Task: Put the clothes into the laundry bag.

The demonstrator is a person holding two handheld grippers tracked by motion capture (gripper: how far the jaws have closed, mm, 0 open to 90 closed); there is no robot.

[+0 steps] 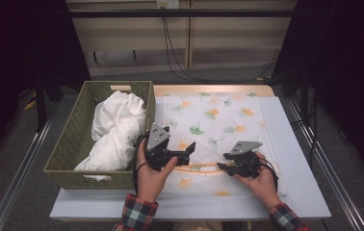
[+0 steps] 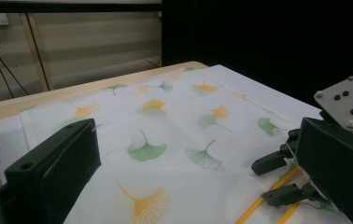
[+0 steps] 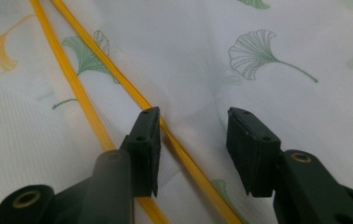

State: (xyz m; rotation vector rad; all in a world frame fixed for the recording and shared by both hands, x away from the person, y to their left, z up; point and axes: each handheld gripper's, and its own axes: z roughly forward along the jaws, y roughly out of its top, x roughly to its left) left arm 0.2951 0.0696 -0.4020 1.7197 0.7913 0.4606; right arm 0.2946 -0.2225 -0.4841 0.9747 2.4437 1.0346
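Here the right gripper (image 3: 193, 140), its jaws partly apart with nothing pinched, is set on the leaf-printed cloth (image 1: 214, 120) spread on the table (image 1: 291, 144), so only the yellow stripes (image 3: 95, 84) may be pressed and the fabric missed, while the left gripper (image 1: 182, 153) is held open.

Pale panelled wall (image 1: 228, 36) at twelve o'clock, with a socket (image 1: 167, 4) and black cables (image 1: 173, 53) dropping to the grey floor (image 1: 21, 144); dark curtains (image 1: 348, 62) at three and nine.
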